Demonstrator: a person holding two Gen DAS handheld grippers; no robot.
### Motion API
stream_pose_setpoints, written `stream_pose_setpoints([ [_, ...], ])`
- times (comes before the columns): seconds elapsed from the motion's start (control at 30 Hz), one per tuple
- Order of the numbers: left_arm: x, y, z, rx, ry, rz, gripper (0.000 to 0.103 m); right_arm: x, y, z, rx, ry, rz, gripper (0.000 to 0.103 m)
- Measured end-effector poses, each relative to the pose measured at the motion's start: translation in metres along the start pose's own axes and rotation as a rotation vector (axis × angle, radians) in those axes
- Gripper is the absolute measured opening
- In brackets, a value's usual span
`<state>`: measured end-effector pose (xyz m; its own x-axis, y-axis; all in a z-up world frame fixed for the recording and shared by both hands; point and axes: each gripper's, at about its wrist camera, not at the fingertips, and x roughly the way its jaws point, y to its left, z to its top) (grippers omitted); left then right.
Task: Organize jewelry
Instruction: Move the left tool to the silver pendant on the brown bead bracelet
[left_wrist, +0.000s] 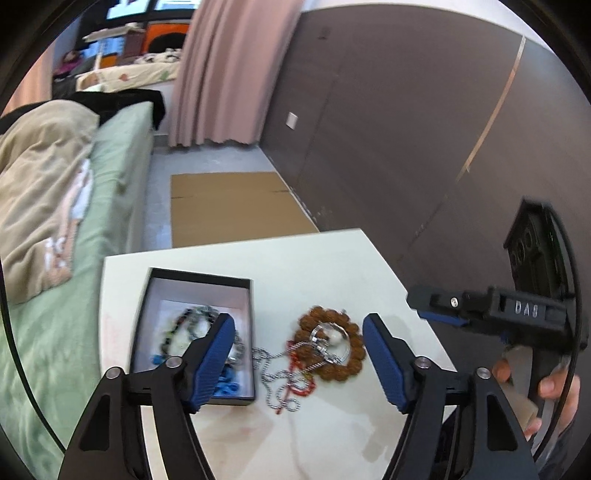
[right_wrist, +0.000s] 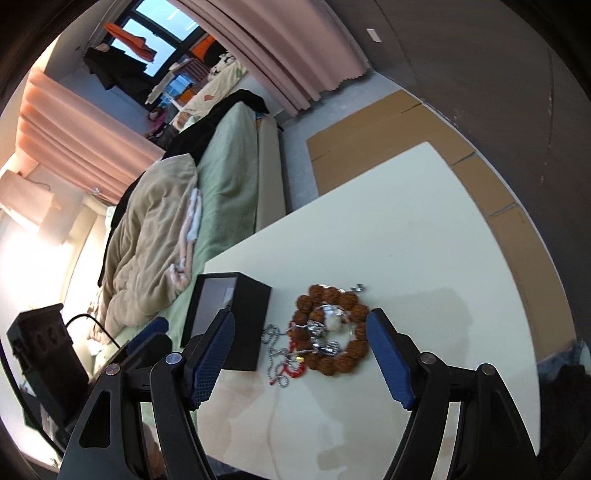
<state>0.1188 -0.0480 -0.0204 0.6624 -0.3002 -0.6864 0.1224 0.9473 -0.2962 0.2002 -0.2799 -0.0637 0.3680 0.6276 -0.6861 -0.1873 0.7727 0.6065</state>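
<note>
A white table (left_wrist: 332, 266) is standing beside a green-sheeted bed (left_wrist: 110, 206) as a person is sorting jewelry into a black box (left_wrist: 201, 282) with a handheld gripper in each hand. The box is sitting open at the table's left side, already holding a dark beaded bracelet (left_wrist: 186, 325) and some blue pieces (left_wrist: 227, 384). Just to its right, the unsorted pile is lying on the bare tabletop: a brown wooden-bead bracelet (left_wrist: 327, 345) ringing a silver bangle with a pale stone (left_wrist: 330, 336), a silver ball chain (left_wrist: 279, 380) looping toward the box, and a red cord (left_wrist: 301, 376) threaded through it.

The left gripper (left_wrist: 299, 360) is hovering above the pile with its jaws spread wide and nothing between them; the right gripper (right_wrist: 300, 356) is likewise gaping and empty over the same heap, and it is showing again at the right edge of the left view.

The main risk appears to be the tangle: chain, cord and bangle are overlapping, so lifting any one could drag the others along or spill them short of the box. The ball chain, thin and slippery, looks likely to slide from the pads. With both tools converging on one small pile, they could also be colliding, and a snagged chain might tug the light box askew.
</note>
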Motion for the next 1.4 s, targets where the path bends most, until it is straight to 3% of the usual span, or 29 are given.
stream_pose_setpoints([
  [0.6, 0.073, -0.049, -0.024, 0.126, 0.177, 0.009, 0.032, -0.017, -0.046, 0.011, 0.126, 0.0, -0.029, 0.074],
  [1.03, 0.117, -0.055, -0.036, 0.171, 0.251, 0.073, 0.032, -0.02, -0.049, 0.015, 0.121, 0.009, -0.012, 0.074],
  [1.4, 0.124, -0.051, -0.041, 0.2, 0.267, 0.111, 0.031, -0.02, -0.049, 0.016, 0.117, 0.012, -0.015, 0.074],
])
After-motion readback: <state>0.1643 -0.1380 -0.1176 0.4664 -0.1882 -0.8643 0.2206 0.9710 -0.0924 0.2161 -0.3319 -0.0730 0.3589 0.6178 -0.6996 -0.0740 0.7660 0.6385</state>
